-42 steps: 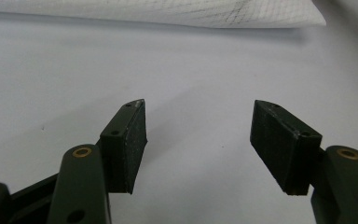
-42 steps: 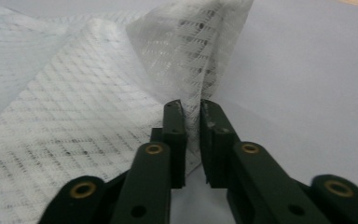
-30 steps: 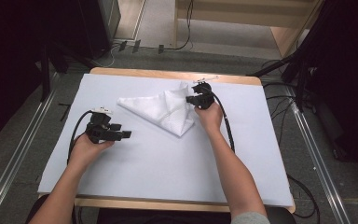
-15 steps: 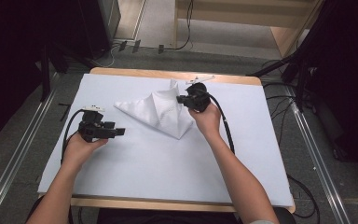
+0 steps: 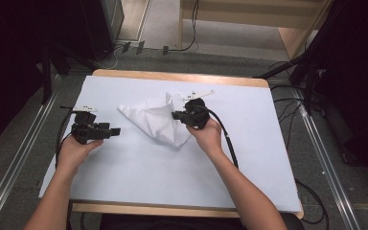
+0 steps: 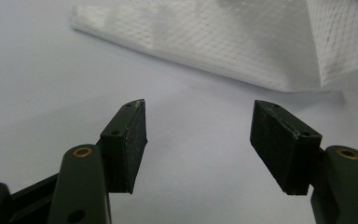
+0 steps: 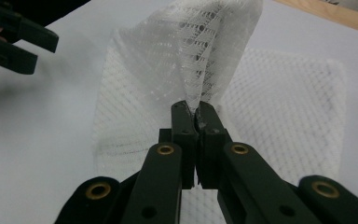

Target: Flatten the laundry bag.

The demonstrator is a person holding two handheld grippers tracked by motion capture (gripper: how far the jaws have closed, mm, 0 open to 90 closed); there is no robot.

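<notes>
A white mesh cloth (image 5: 155, 117) lies rumpled at the middle of the white-covered table (image 5: 139, 177). My right gripper (image 5: 177, 115) is shut on a fold of the cloth (image 7: 191, 60) and holds that part lifted, with the fabric draping over the rest. My left gripper (image 5: 117, 130) is open, hovering low over bare table a little left of the cloth's near corner; in the left gripper view the cloth (image 6: 223, 37) lies just beyond the spread jaws, with nothing between them. The left gripper (image 7: 14, 39) also shows at the upper left of the right gripper view.
The table's wooden far edge (image 5: 172, 75) runs behind the cloth. Black cables (image 5: 230, 143) trail from both grippers. Metal rails (image 5: 19, 163) flank the table on the floor, and dark equipment stands to both sides.
My right gripper has dragged the pinched fold leftward over the cloth, folding it on itself. My left gripper has drifted slightly left and toward the near edge, still open.
</notes>
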